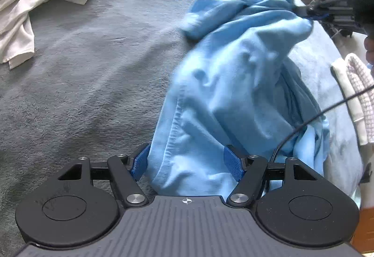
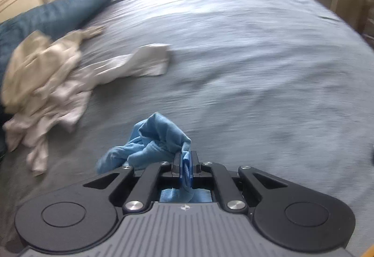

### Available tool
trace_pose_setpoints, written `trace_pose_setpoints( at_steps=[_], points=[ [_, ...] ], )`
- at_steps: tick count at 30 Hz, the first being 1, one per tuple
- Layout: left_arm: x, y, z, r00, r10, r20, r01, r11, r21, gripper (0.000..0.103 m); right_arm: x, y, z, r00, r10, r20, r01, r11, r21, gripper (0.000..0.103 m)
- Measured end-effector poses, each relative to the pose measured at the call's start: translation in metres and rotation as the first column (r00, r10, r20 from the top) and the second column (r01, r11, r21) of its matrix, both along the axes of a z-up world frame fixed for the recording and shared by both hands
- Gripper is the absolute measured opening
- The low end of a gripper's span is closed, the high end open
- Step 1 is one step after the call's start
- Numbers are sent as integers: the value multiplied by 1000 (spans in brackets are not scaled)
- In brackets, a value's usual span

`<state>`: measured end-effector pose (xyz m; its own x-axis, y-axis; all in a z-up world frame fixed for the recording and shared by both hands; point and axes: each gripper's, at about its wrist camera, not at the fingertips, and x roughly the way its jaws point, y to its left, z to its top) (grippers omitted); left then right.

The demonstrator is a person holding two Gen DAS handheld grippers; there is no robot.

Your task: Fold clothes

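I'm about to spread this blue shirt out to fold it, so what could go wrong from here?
1. The right gripper pinches only a small bunch of the blue shirt; it may slip out when pulled.
2. The left gripper is open around a hem, gripping nothing, so the shirt could drag sideways.
3. A black cable lies across the shirt and might snag.

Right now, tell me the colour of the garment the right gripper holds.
Light blue garment, clearest in the left wrist view.

"DAS" (perhaps, blurred), raised letters on right tongs (image 1: 311, 12) housing
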<state>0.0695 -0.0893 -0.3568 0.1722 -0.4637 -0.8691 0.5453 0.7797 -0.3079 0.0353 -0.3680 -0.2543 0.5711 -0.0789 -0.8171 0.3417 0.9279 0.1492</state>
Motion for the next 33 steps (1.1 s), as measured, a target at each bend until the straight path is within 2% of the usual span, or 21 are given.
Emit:
trace_pose_setpoints(
  at_steps=[2, 3, 4, 6, 7, 8, 10, 12, 14, 17, 21, 22, 26, 29, 32, 33],
  points=[
    [-1, -5, 0, 1000, 0, 8, 0, 1000, 16, 64, -5, -25, -9, 998, -54, -10, 55, 998, 28, 6],
    [-2, -6, 0, 1000, 2, 11, -2, 1000, 22, 60, -5, -36, -18, 996, -82, -30, 84, 995, 57, 8],
    [-2, -8, 1, 1000, 7, 15, -7, 1000, 27, 54, -4, -47, -26, 993, -99, -60, 105, 990, 91, 11],
    [-3, -12, 3, 1000, 18, 16, -19, 999, 30, 49, -5, -62, -39, 984, -122, -129, 141, 979, 147, 18],
    [-3, -12, 4, 1000, 28, 10, -28, 999, 26, 48, -9, -65, -39, 984, -121, -134, 143, 975, 167, 21],
    [-3, -13, 5, 999, 38, 4, -38, 999, 21, 47, -15, -65, -35, 988, -99, -115, 119, 976, 180, 22],
    [-2, -9, 8, 998, 59, -22, -59, 998, 5, 48, -28, -58, -19, 997, -27, -69, 38, 984, 174, 33],
    [2, -4, 11, 994, 78, -78, -80, 997, -23, 54, -42, -45, 1, 995, 101, -5, -99, 983, 152, 36],
    [4, 4, 17, 987, 101, -127, -109, 992, -58, 59, -52, -33, 18, 972, 230, 48, -234, 964, 124, 38],
    [6, 20, 30, 975, 129, -183, -154, 979, -131, 69, -54, -19, 28, 934, 350, 71, -353, 935, 42, 45],
    [7, 41, 44, 956, 181, -232, -228, 953, -197, 76, -39, -11, 11, 913, 407, 38, -407, 913, 2, 45],
    [7, 45, 43, 952, 204, -228, -249, 950, -188, 76, -38, -7, 10, 905, 423, 40, -424, 906, 3, 45],
    [9, 45, 22, 957, 234, -170, -249, 966, -70, 75, -46, 25, 9, 833, 548, 72, -552, 832, 58, 45],
    [11, 38, 2, 957, 236, -171, -242, 970, -17, 71, -62, 64, 3, 740, 669, 60, -672, 736, 83, 45],
    [13, 32, -10, 954, 254, -159, -257, 966, 5, 54, -78, 103, -10, 648, 761, 23, -760, 645, 81, 45],
    [14, 30, -10, 956, 255, -148, -256, 967, 10, 43, -84, 116, -16, 618, 786, 11, -785, 615, 75, 45]
  ],
)
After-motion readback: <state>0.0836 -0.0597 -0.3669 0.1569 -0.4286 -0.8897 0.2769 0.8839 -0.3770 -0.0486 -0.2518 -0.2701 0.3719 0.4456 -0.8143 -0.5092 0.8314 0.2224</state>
